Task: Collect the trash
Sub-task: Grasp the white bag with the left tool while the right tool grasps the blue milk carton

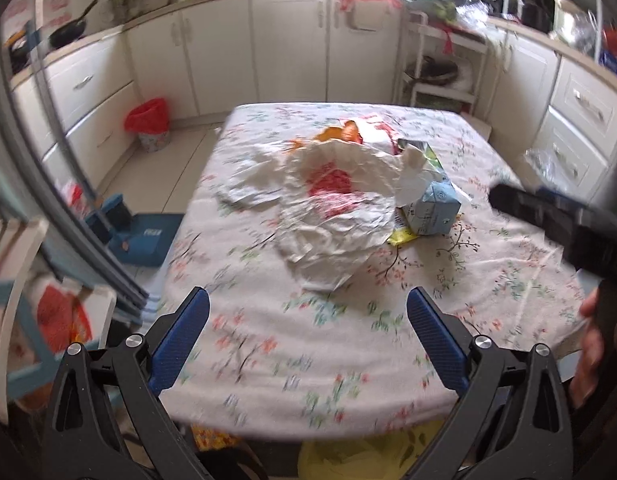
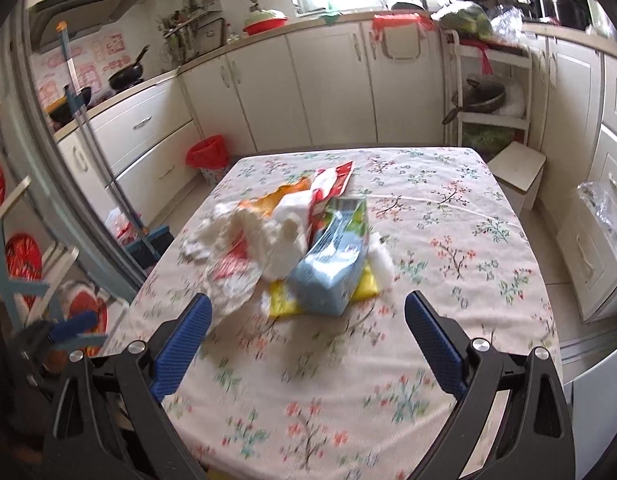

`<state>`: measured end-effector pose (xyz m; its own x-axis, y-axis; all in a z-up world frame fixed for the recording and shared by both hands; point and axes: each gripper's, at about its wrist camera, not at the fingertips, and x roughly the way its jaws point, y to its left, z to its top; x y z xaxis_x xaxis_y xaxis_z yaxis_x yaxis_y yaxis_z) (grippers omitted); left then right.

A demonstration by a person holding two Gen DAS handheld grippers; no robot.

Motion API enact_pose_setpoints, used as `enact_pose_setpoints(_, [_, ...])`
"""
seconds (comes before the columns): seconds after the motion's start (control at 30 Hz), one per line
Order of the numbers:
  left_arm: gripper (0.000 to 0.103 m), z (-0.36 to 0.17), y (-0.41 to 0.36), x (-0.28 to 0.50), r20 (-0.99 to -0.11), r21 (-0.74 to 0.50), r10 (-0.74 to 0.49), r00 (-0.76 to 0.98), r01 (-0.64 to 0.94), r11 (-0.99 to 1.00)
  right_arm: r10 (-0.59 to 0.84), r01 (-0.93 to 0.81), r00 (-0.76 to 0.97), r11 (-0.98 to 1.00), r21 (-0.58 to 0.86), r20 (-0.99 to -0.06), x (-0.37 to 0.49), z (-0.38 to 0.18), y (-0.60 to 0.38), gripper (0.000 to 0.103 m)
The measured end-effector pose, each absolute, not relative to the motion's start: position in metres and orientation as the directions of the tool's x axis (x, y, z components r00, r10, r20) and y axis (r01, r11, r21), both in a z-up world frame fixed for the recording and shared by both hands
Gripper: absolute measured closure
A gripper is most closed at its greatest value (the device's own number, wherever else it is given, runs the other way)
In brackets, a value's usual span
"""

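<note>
Trash pile point(image 2: 292, 248) mid-table, carton point(image 2: 332, 268) lengthwise away

no legible text, printing on blue carton point(image 2: 328, 276) too blurred

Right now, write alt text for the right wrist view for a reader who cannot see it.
A heap of trash, with a white plastic bag, a pale blue carton and yellow wrappers, lies on a table under a floral cloth. The right gripper is open and empty in front of it. A bin with a red liner stands on the floor by white kitchen cabinets.
</note>
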<state>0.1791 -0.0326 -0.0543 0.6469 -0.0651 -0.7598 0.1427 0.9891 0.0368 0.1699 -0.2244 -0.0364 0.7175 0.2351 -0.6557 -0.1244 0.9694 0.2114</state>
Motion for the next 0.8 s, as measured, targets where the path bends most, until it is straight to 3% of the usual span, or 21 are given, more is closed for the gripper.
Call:
enact_pose_setpoints(0.23, [0.008, -0.088, -0.080, 0.225, -0.762, 0.206, 0.010, 0.648, 0.227, 0.952, 0.274, -0.043, 0.687, 0.940, 0.338, -0.673, 0.197, -0.047, -0.253, 0.010])
enact_pose_setpoints(0.4, [0.012, -0.102, -0.089, 0.251, -0.758, 0.244, 0.027, 0.652, 0.245, 0.939, 0.283, -0.027, 0.685, 0.931, 0.365, -0.671, 0.207, -0.046, -0.260, 0.010])
enact_pose_setpoints(0.5, [0.035, -0.107, -0.090, 0.263, -0.772, 0.217, -0.003, 0.636, 0.267, 0.939, 0.298, -0.019, 0.677, 0.921, 0.388, -0.673, 0.212, -0.047, -0.261, 0.010])
enact_pose_setpoints(0.57, [0.073, -0.106, -0.087, 0.270, -0.788, 0.154, -0.054, 0.613, 0.281, 0.947, 0.306, -0.023, 0.674, 0.918, 0.395, -0.672, 0.213, -0.047, -0.260, 0.010])
enact_pose_setpoints(0.63, [0.091, -0.104, -0.084, 0.274, -0.797, 0.106, -0.088, 0.598, 0.281, 0.954, 0.305, -0.023, 0.671, 0.920, 0.392, -0.676, 0.214, -0.049, -0.259, 0.010])
enact_pose_setpoints(0.67, [0.097, -0.100, -0.081, 0.273, -0.796, 0.082, -0.105, 0.597, 0.278, 0.957, 0.305, -0.021, 0.669, 0.919, 0.393, -0.678, 0.215, -0.049, -0.259, 0.010])
enact_pose_setpoints(0.8, [0.100, -0.076, -0.069, 0.261, -0.764, -0.020, -0.196, 0.615, 0.281, 0.959, 0.289, -0.002, 0.664, 0.923, 0.385, -0.690, 0.215, -0.053, -0.260, 0.010])
